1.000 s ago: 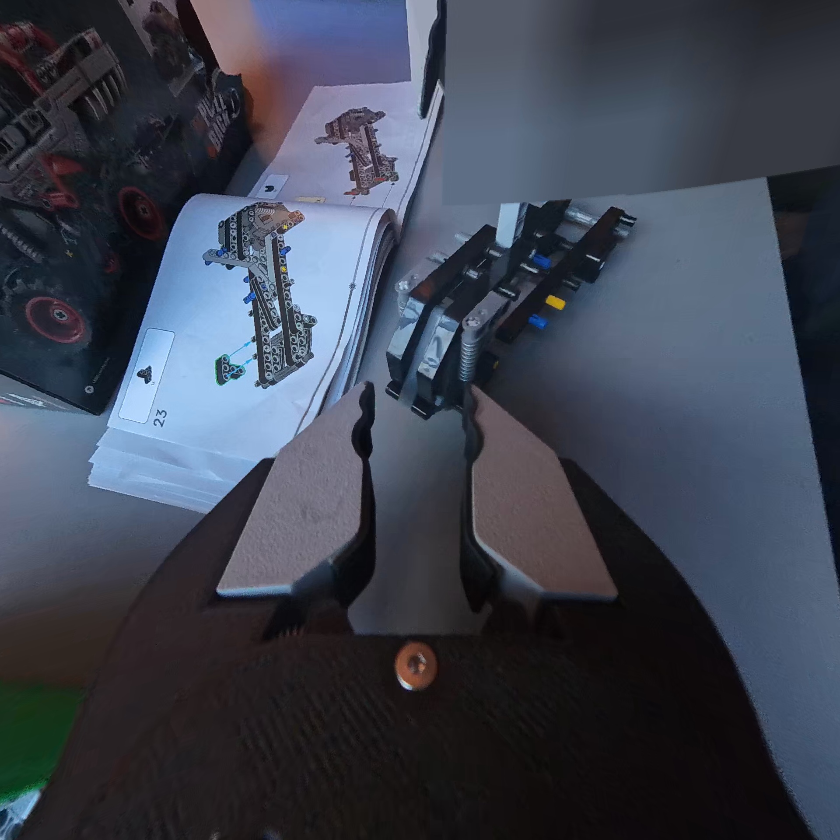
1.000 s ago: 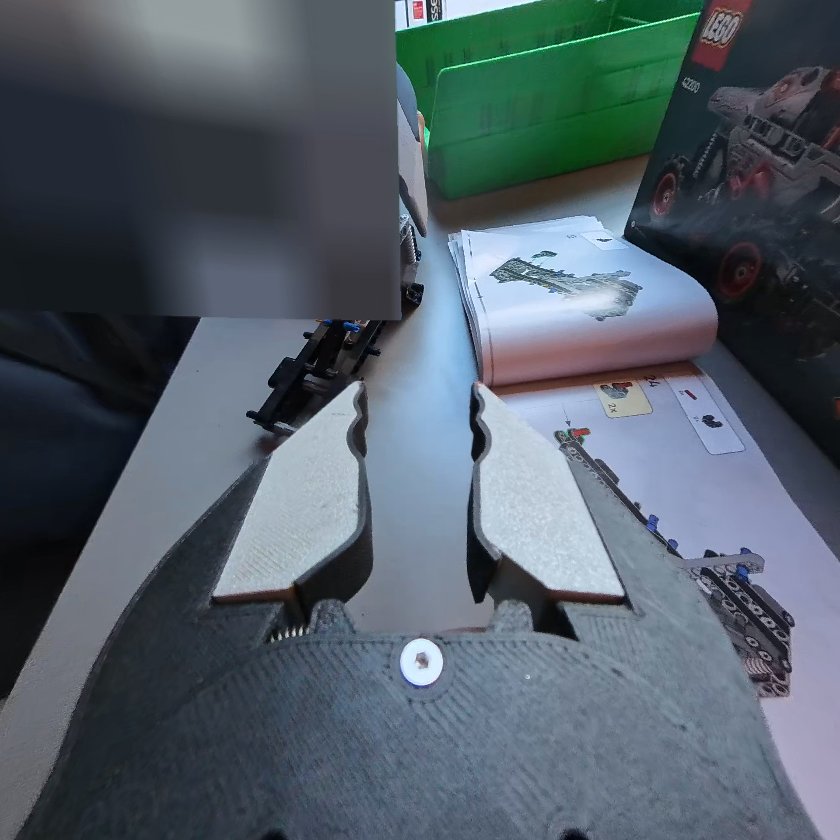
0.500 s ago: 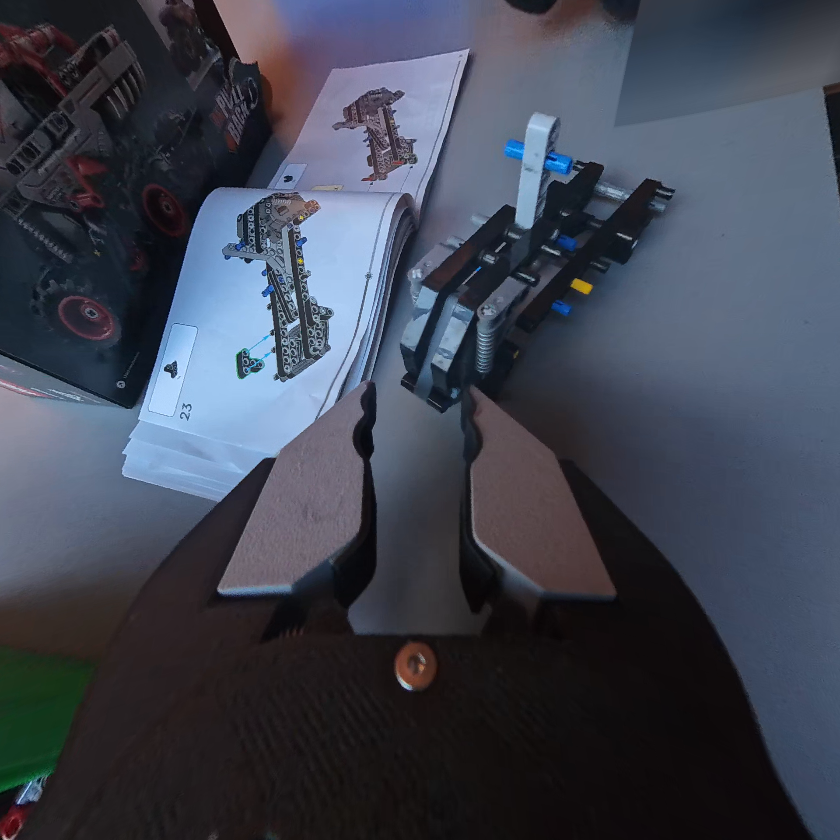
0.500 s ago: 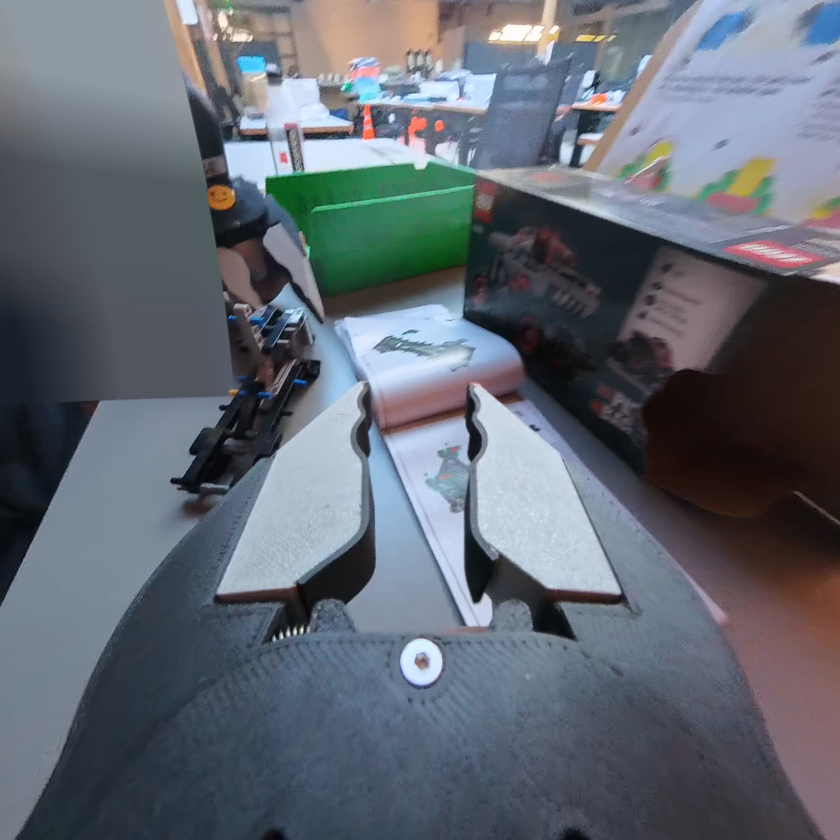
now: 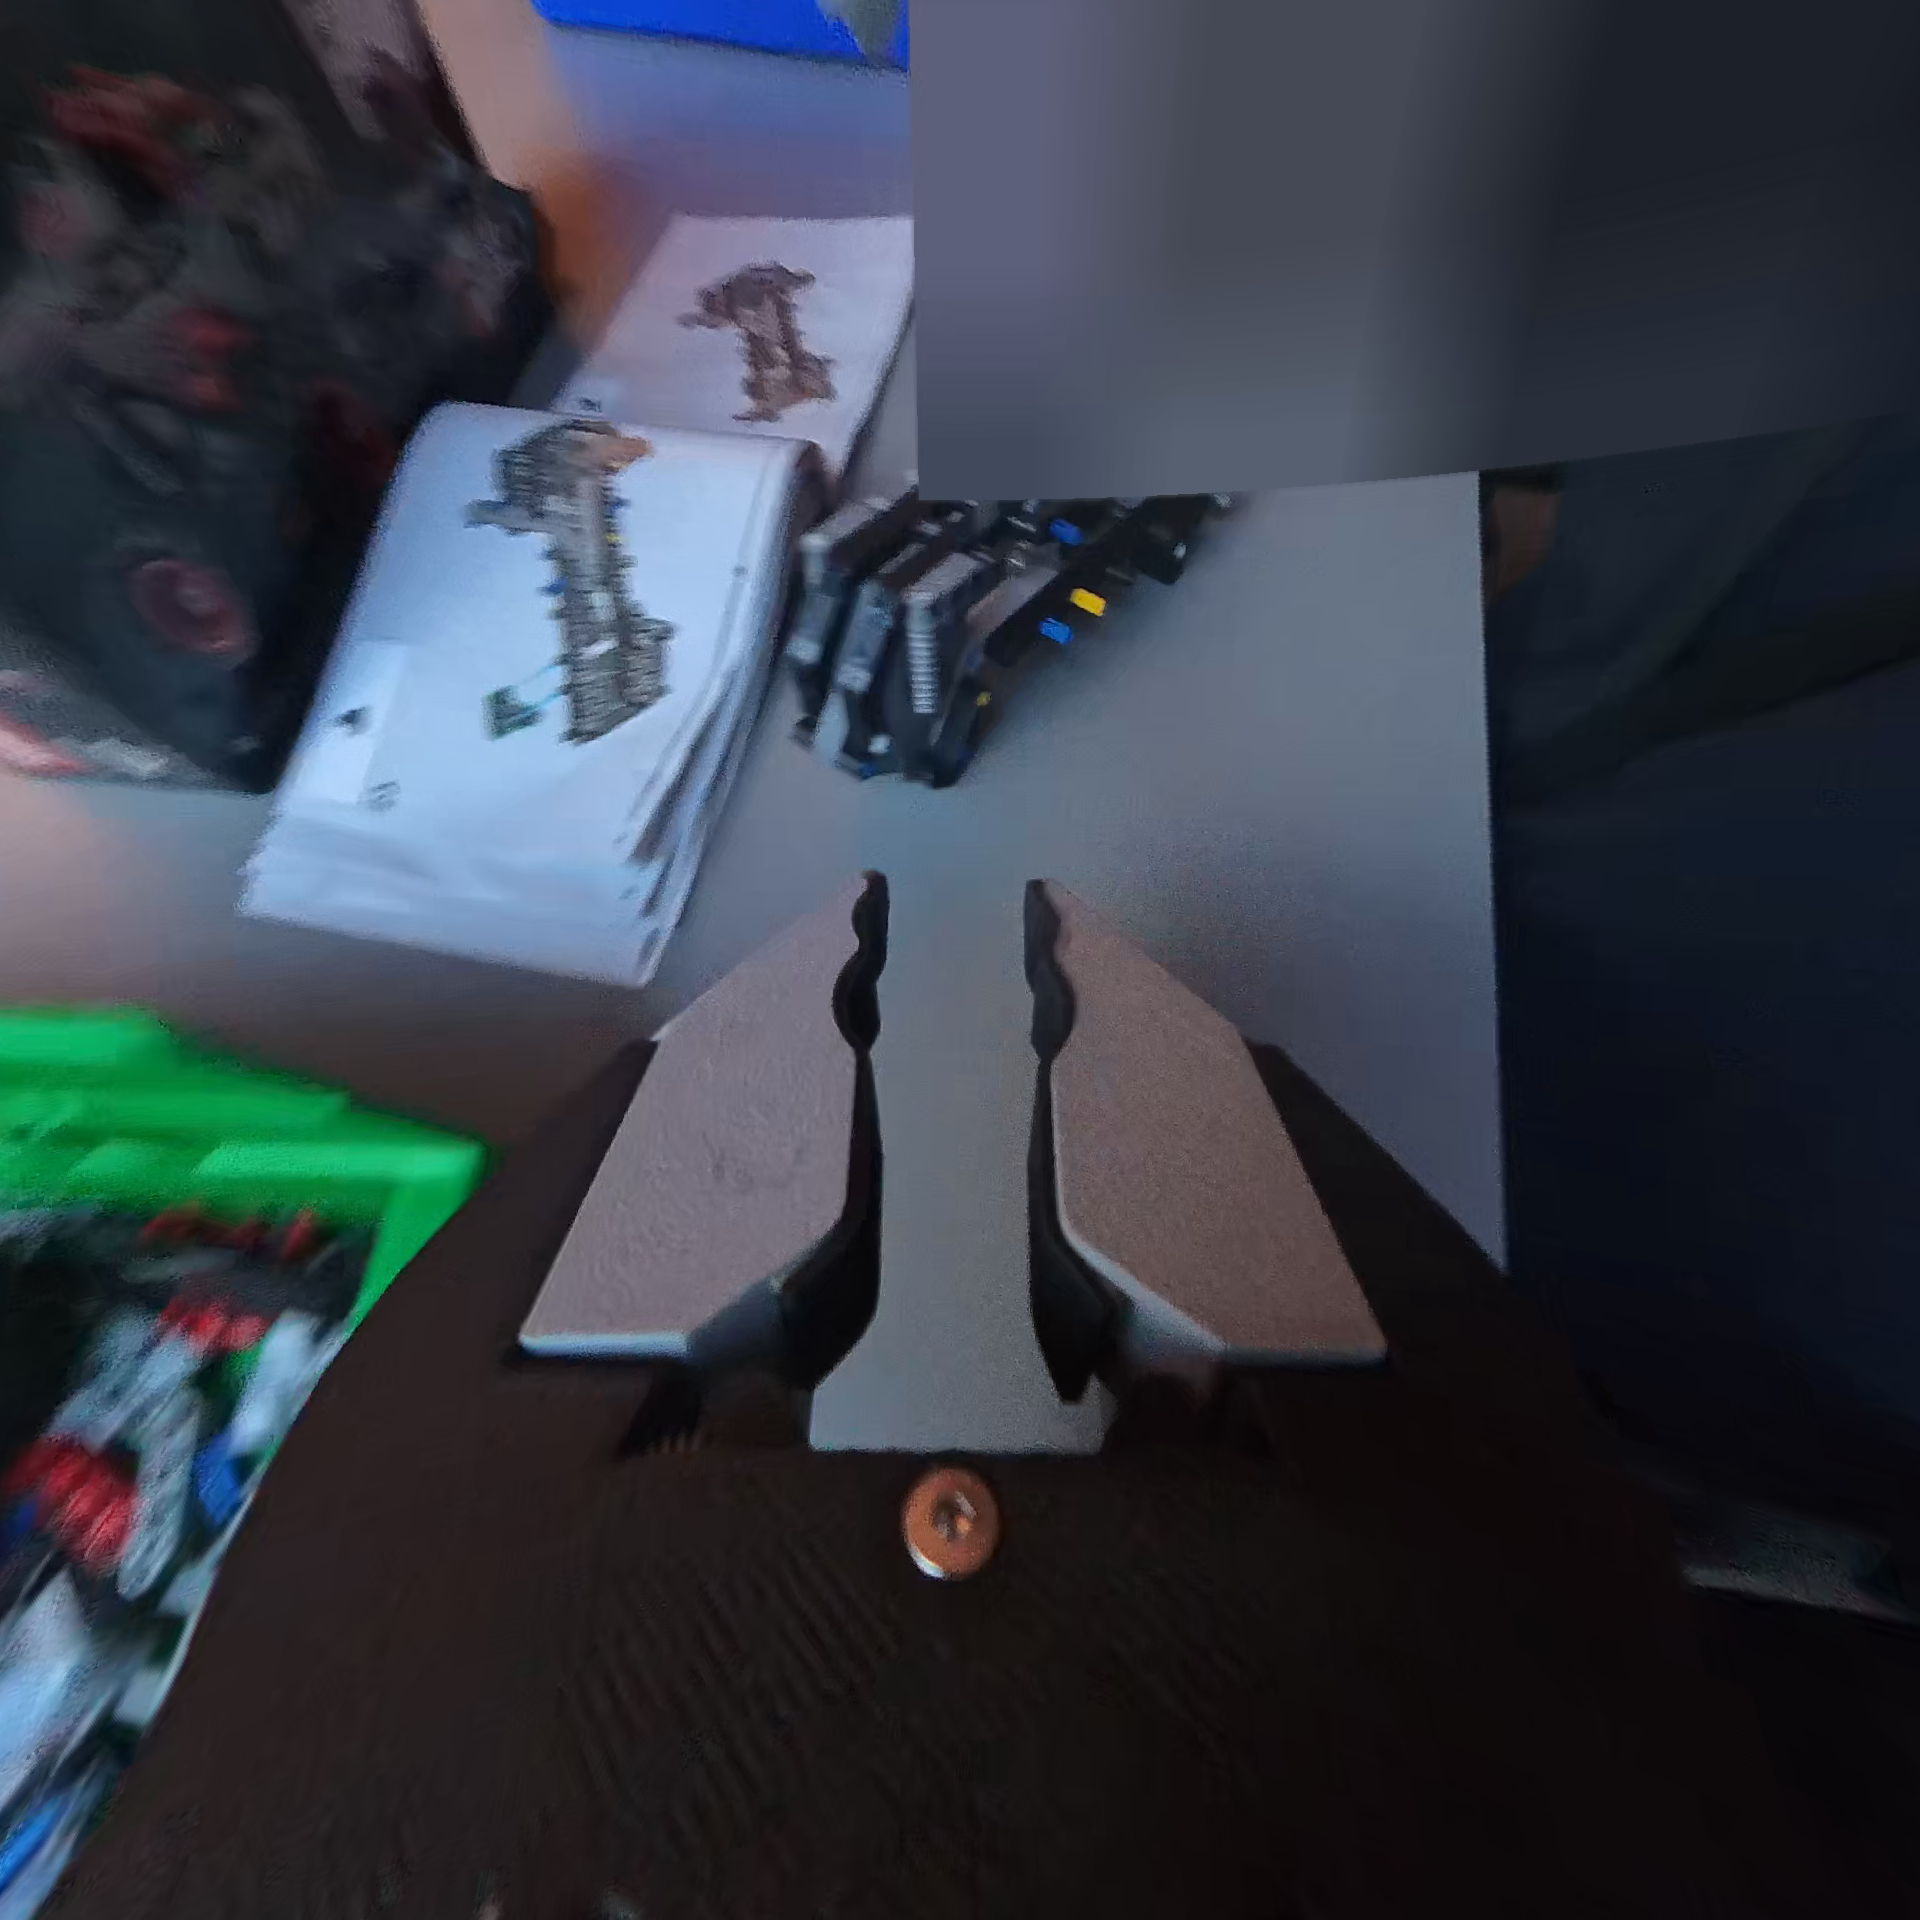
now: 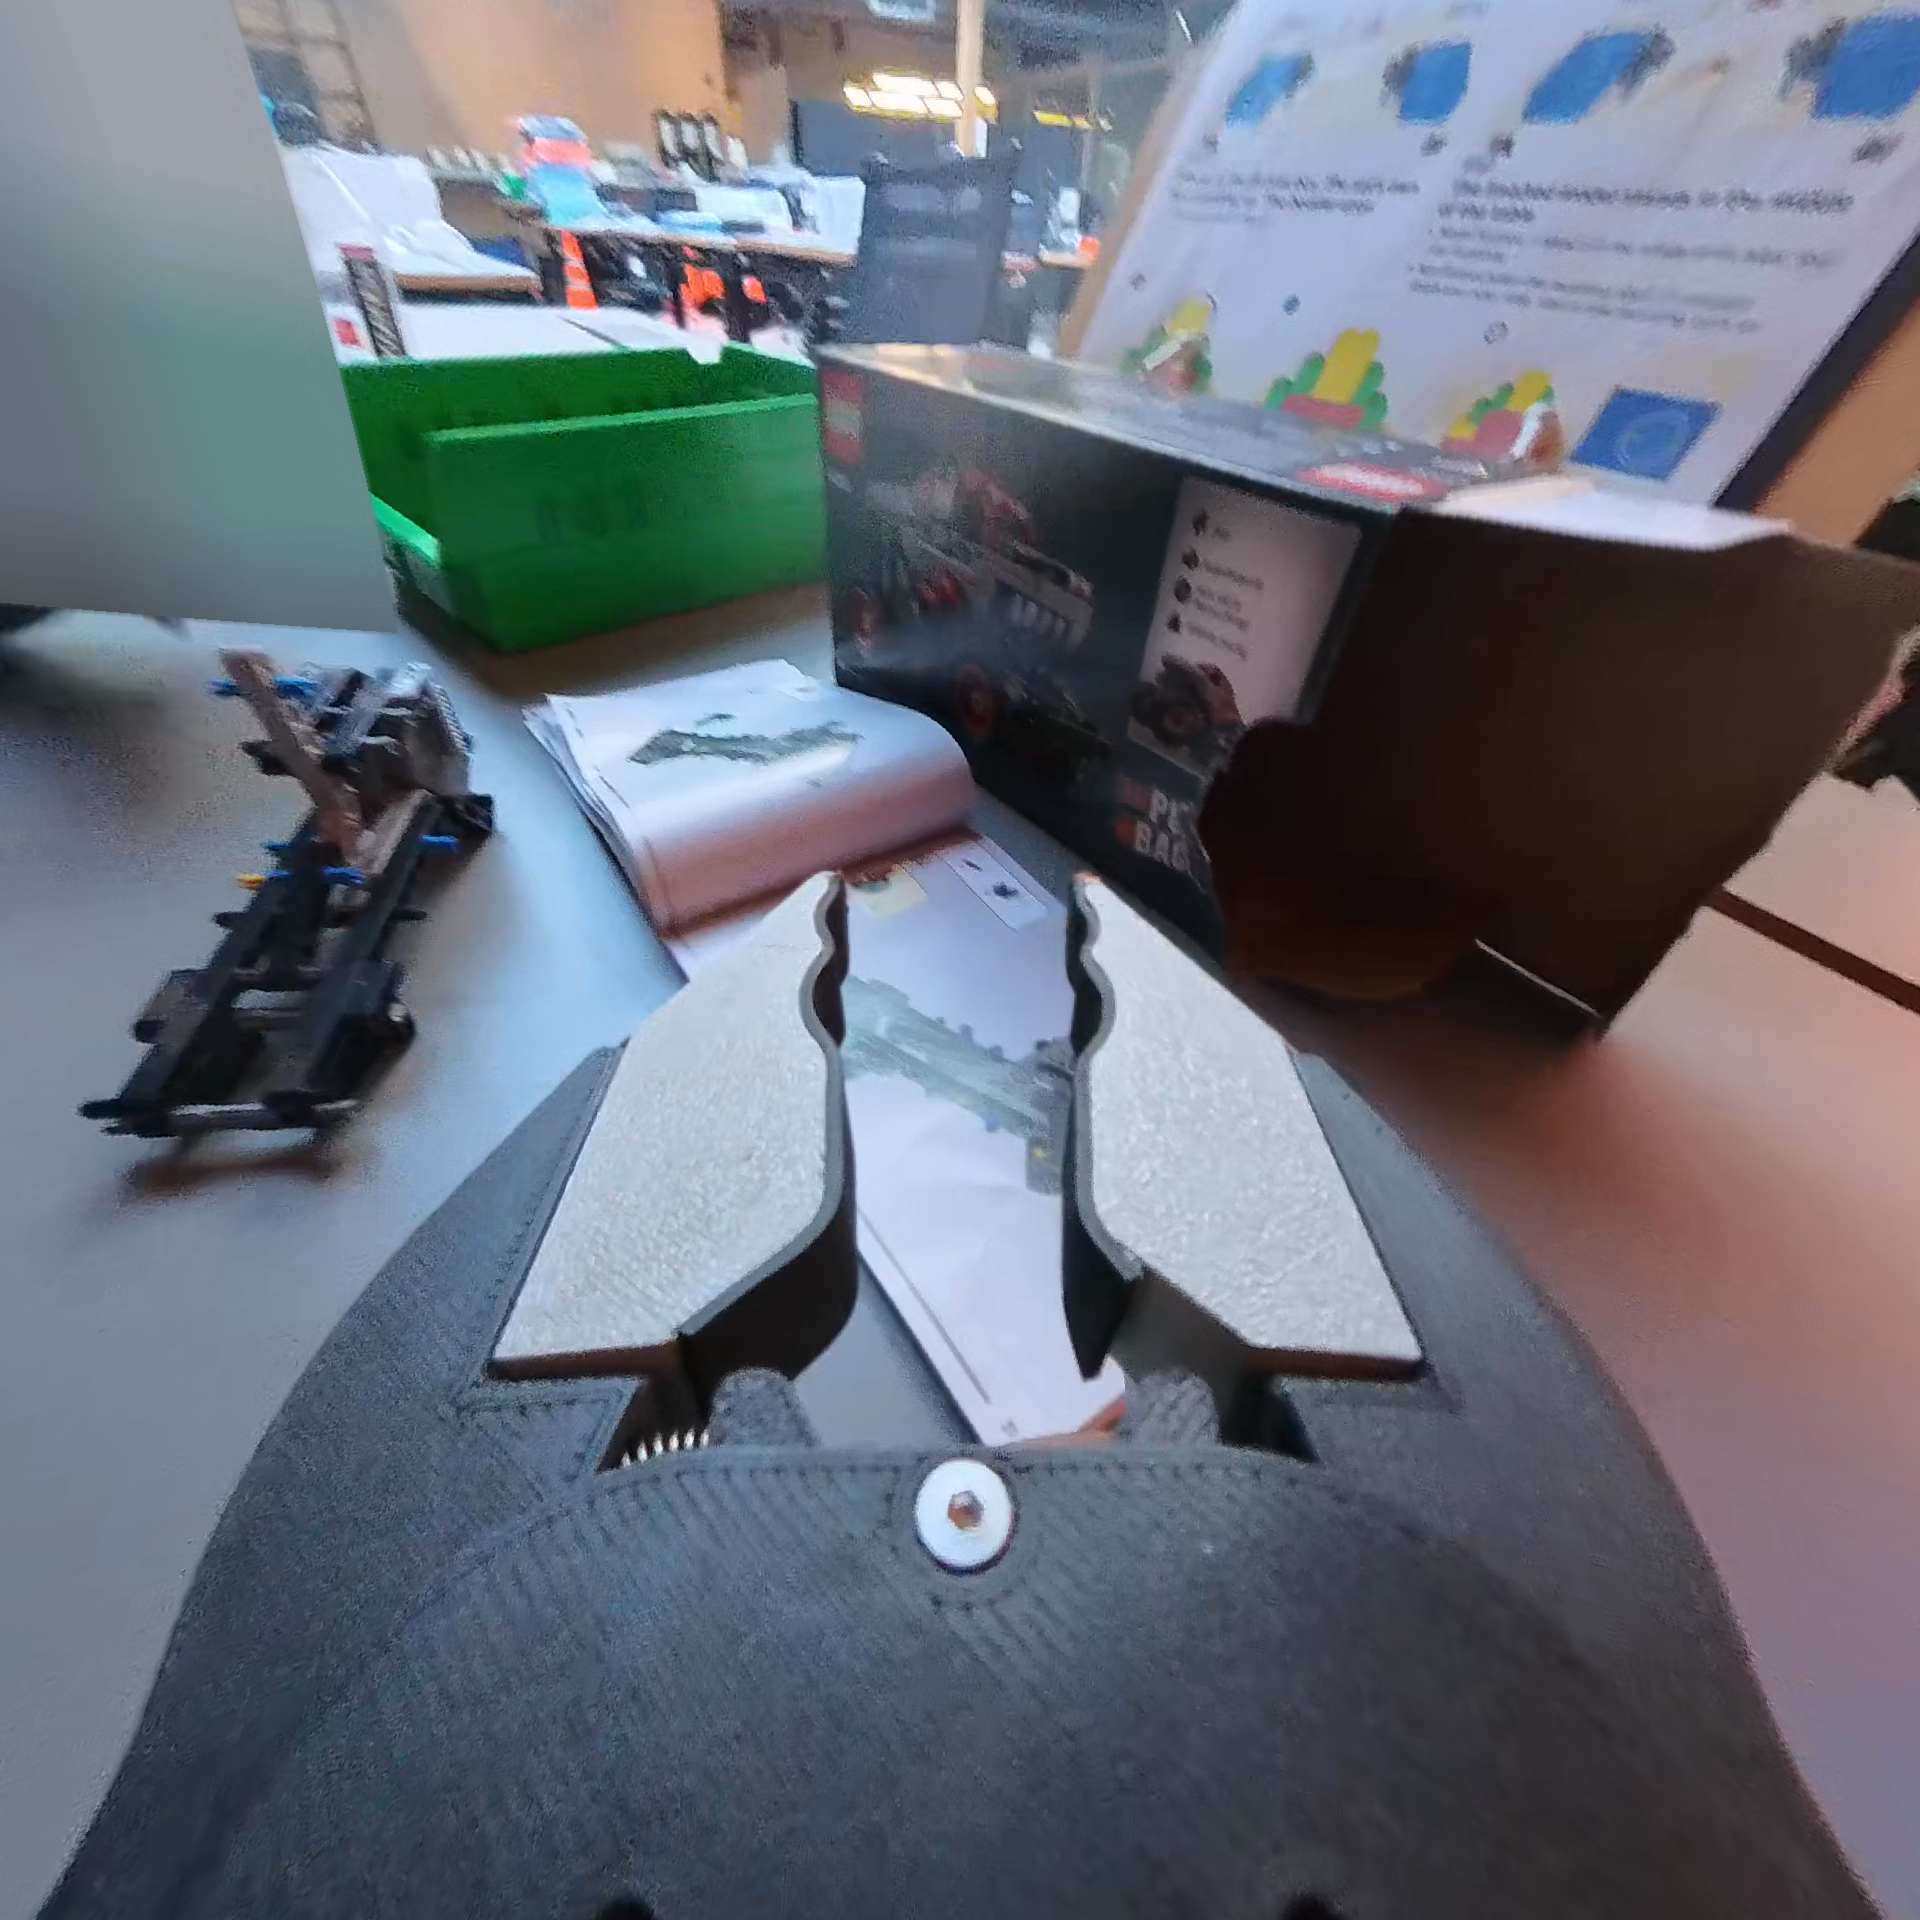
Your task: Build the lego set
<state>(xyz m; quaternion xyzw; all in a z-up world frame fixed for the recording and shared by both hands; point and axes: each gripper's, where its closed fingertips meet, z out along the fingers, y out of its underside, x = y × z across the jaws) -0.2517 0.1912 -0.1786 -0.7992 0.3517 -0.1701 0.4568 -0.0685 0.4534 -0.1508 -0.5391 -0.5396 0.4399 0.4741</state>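
Note:
The half-built black and grey lego chassis (image 5: 935, 634) with blue and yellow pins lies on the grey table (image 5: 1299, 831), next to the open instruction booklet (image 5: 540, 665). My left gripper (image 5: 954, 883) is open and empty, a short way back from the chassis. In the right wrist view the chassis (image 6: 301, 925) lies to the left. My right gripper (image 6: 954, 883) is open and empty above the booklet's lower page (image 6: 935, 1122). Both views are blurred.
The black lego set box (image 6: 1091, 623) stands to the right of the booklet, its end open. A green bin (image 6: 592, 488) sits behind; in the left wrist view the green bin (image 5: 260, 1122) holds several loose parts (image 5: 135, 1455). The table edge (image 5: 1491, 831) is at the right. One gripper's finger ends stand about 35 cm off the other's.
My left gripper has pulled back from the chassis, bringing the green parts bin into view. My right gripper has swung right, away from the chassis and over the booklet. Both stay open.

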